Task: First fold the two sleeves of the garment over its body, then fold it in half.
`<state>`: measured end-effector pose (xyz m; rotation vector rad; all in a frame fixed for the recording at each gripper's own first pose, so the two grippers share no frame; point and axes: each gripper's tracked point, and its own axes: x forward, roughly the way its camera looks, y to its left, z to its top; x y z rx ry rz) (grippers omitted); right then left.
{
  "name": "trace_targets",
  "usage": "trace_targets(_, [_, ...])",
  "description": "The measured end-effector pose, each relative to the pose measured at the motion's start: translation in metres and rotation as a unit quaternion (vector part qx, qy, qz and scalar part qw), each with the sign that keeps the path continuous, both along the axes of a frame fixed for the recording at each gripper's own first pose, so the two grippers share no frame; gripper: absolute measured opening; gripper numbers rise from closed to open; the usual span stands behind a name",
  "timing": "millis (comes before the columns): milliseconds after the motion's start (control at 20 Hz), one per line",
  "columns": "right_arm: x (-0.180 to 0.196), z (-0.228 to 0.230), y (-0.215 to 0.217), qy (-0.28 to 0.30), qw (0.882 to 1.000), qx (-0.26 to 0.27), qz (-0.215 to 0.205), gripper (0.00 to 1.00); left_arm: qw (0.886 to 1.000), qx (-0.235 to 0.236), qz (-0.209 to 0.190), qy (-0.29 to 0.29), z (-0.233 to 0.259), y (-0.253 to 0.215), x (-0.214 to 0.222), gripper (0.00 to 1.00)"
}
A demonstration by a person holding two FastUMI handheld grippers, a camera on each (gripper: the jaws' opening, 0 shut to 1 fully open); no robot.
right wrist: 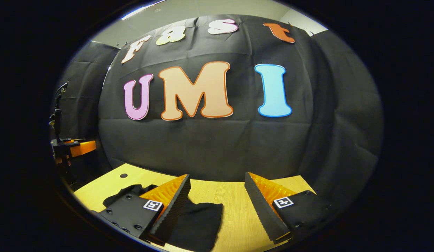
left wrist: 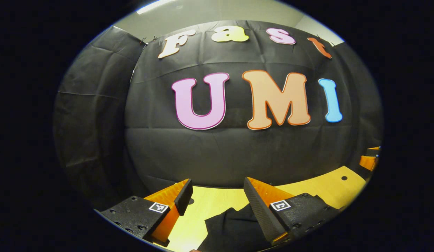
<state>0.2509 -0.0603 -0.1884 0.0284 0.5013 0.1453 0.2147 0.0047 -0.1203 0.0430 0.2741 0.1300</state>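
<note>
A black garment (left wrist: 231,227) lies flat on the light wooden table (left wrist: 318,185), low in the left gripper view between and under my fingers. My left gripper (left wrist: 217,190) hangs above it, open, with nothing between its fingers. In the right gripper view the black garment (right wrist: 199,224) spreads from the left edge to the middle of the table (right wrist: 234,196). My right gripper (right wrist: 217,185) is open above the cloth's right edge and holds nothing. The other gripper (right wrist: 75,147) shows small at the far left of that view.
The black cloth wall rises just behind the table. A small dark hole (left wrist: 344,178) marks the tabletop near its far right corner in the left gripper view, and the same kind of hole (right wrist: 123,175) shows at far left in the right gripper view.
</note>
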Motion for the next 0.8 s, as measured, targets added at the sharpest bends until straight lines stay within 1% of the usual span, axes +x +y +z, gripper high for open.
trace_targets(50, [-0.013, 0.010, 0.000, -0.008, 1.000, -0.003, -0.004, 0.99, 1.000, 0.002, -0.005, -0.005, 0.006, 0.000, -0.013, 0.90])
trace_targets(100, [-0.027, 0.020, -0.001, -0.017, 1.000, -0.007, -0.008, 0.96, 1.000, 0.003, -0.009, -0.008, 0.011, 0.001, -0.028, 0.90])
trace_targets(150, [-0.043, 0.029, -0.001, -0.024, 1.000, -0.010, -0.011, 0.99, 1.000, 0.002, -0.013, -0.012, 0.018, 0.003, -0.044, 0.94])
trace_targets(200, [-0.060, 0.037, 0.001, -0.025, 1.000, -0.010, -0.014, 0.99, 1.000, 0.000, -0.017, -0.013, 0.022, 0.003, -0.057, 0.90])
trace_targets(250, [-0.079, 0.043, 0.004, -0.026, 1.000, -0.007, -0.015, 0.98, 1.000, 0.000, -0.021, -0.014, 0.025, 0.004, -0.073, 0.89])
trace_targets(350, [-0.111, 0.058, 0.007, -0.038, 0.999, -0.012, -0.017, 0.99, 0.999, 0.007, -0.024, -0.021, 0.036, 0.012, -0.104, 0.90])
trace_targets(400, [-0.124, 0.064, 0.007, -0.045, 0.999, -0.015, -0.020, 0.97, 0.999, 0.007, -0.025, -0.024, 0.039, 0.015, -0.118, 0.94])
trace_targets(450, [-0.141, 0.069, 0.009, -0.045, 0.999, -0.015, -0.021, 0.98, 0.999, 0.004, -0.026, -0.026, 0.042, 0.017, -0.132, 0.94])
trace_targets(600, [-0.188, 0.084, 0.018, -0.053, 0.998, -0.014, -0.023, 0.96, 0.999, 0.004, -0.033, -0.033, 0.052, 0.024, -0.172, 0.94])
trace_targets(650, [-0.201, 0.090, 0.019, -0.057, 0.998, -0.014, -0.027, 0.98, 0.999, 0.006, -0.034, -0.035, 0.058, 0.028, -0.185, 0.94])
trace_targets(700, [-0.215, 0.095, 0.022, -0.057, 0.998, -0.010, -0.029, 0.98, 0.999, 0.008, -0.036, -0.040, 0.064, 0.031, -0.198, 0.89])
trace_targets(750, [-0.228, 0.100, 0.026, -0.060, 0.998, -0.005, -0.032, 0.96, 0.998, 0.008, -0.039, -0.047, 0.070, 0.032, -0.209, 0.90])
trace_targets(800, [-0.240, 0.106, 0.029, -0.062, 0.997, -0.002, -0.036, 0.98, 0.998, 0.008, -0.041, -0.051, 0.076, 0.035, -0.220, 0.94])
